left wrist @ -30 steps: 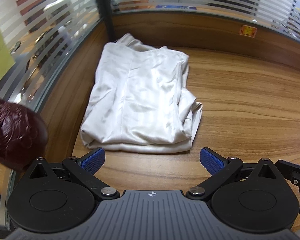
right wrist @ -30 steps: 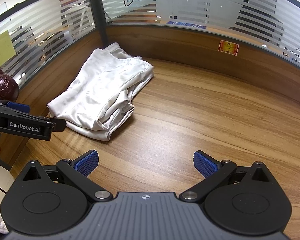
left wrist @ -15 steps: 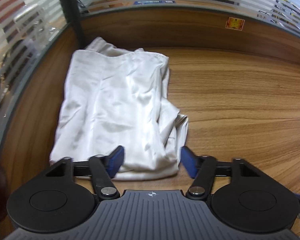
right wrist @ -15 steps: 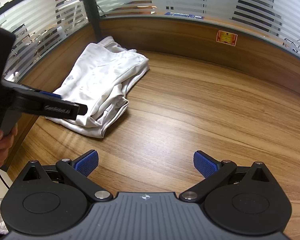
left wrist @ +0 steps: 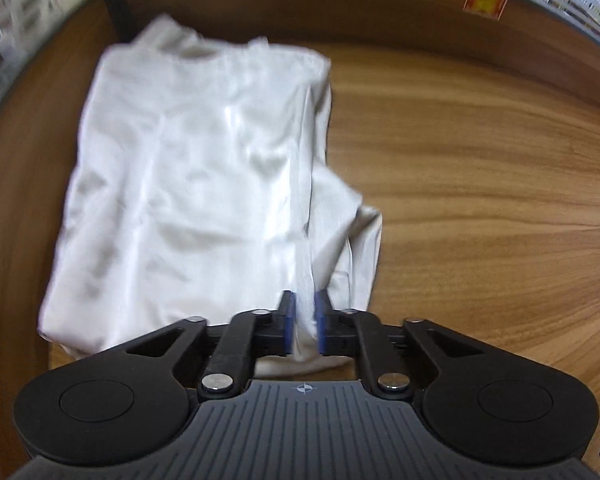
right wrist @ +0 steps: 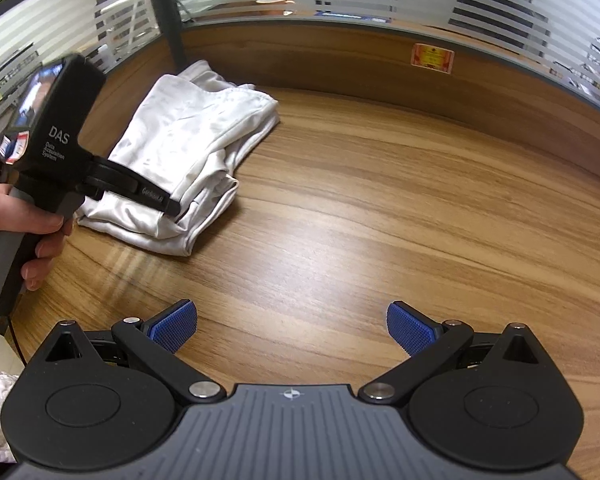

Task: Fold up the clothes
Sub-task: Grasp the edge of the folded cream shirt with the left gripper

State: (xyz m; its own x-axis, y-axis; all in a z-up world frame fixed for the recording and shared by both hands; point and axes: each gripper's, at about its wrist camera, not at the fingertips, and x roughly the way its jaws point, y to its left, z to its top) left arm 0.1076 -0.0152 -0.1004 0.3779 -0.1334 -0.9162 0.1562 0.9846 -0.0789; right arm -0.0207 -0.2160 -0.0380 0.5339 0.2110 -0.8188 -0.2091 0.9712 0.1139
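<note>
Garment: we see the white, slightly shiny folded cloth garment [left wrist: 196, 184] lying on the brown wood-grain table [left wrist: 480, 200], in the far left corner beside the wooden wall panel and striped glass partition.
Left tool: our left tool [left wrist: 304, 322] has its blue pads drawn nearly together on a thin ridge of the garment's near edge, close to its right-hand corner; we judge it is clenched on the cloth.
Right tool: our right tool [right wrist: 292, 326] hangs over bare table, well apart from the garment, its blue pads spread wide and holding nothing.
Step in hand: we judge the left side is set to lift or drag this edge for another fold.
Risk, layers: the pinch may hold only the top layer, so lifting could peel the stack open and undo earlier folds.
Risk, slip: the fabric looks smooth, and a narrow bite may slide out under pull.
Risk, one-sided pull: with the right tool idle, the far corner may trail and skew the fold.
</note>
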